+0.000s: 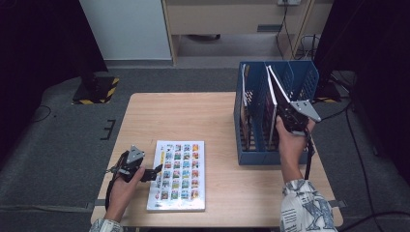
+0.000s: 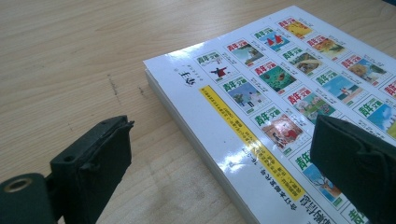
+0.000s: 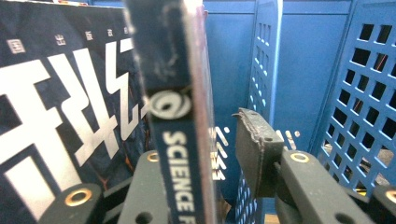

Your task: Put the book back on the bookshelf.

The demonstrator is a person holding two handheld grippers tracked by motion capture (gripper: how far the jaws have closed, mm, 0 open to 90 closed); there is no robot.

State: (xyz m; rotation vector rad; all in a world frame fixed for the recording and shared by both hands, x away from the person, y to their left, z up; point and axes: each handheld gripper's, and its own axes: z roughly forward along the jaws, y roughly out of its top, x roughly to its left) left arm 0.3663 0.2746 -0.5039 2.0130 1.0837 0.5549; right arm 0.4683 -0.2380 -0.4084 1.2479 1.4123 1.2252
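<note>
A white-covered book [image 1: 177,175] printed with rows of small colour pictures lies flat on the wooden table [image 1: 193,116]. My left gripper [image 1: 153,173] rests at its left edge, open. In the left gripper view the book [image 2: 280,93] lies between and beyond the spread jaws of the left gripper [image 2: 224,135]. My right gripper [image 1: 290,118] is inside the blue file rack [image 1: 295,77], at a dark book [image 1: 278,94] that leans there. In the right gripper view the book's spine [image 3: 173,116] stands between the jaws of the right gripper [image 3: 205,140]. The right pad [image 3: 254,149] is clear of it.
The rack stands at the table's right side with perforated blue walls [image 3: 369,93] and dividers. Other books stand in its left compartments [image 1: 246,111]. A dark cover with large white characters [image 3: 60,116] lies left of the spine. Grey floor surrounds the table.
</note>
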